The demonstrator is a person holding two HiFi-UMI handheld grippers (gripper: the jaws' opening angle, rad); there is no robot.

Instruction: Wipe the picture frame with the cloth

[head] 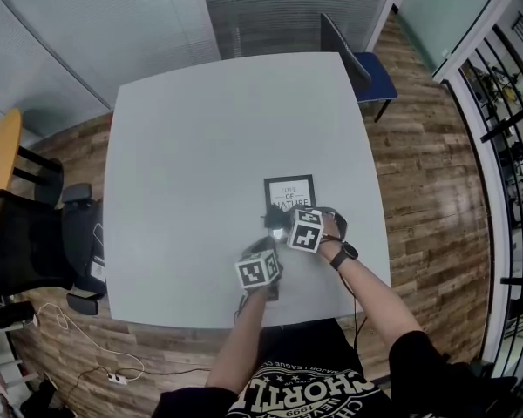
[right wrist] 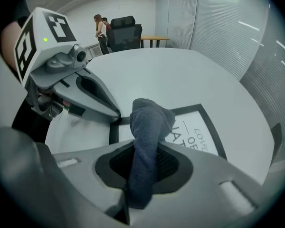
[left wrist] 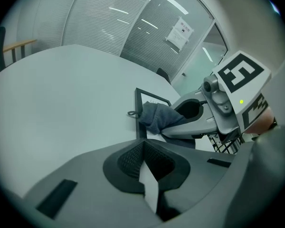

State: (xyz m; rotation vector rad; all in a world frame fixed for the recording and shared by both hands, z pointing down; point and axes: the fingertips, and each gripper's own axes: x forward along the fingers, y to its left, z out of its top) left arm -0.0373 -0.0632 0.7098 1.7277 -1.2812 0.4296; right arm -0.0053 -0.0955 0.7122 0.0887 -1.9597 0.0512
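Picture frame (head: 289,192) flat on surface (head: 200,138), corner pinched by closed left claw (left wrist: 149,175); right claw (right wrist: 142,175) clamps cloth (right wrist: 148,125) against it; risk: hard strokes likely pull frame loose.

- We can read "LOVE OF NATURE" on the picture frame (head: 289,193).
- The person's black shirt (head: 307,395) has big white letters, partly hidden, and the number "1999".
- The paper (left wrist: 179,33) on the glass wall (left wrist: 133,27) is too small to read.

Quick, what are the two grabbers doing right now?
The left gripper is closed, seemingly pinching the corner of the picture frame.
The right gripper is closed, holding the cloth.
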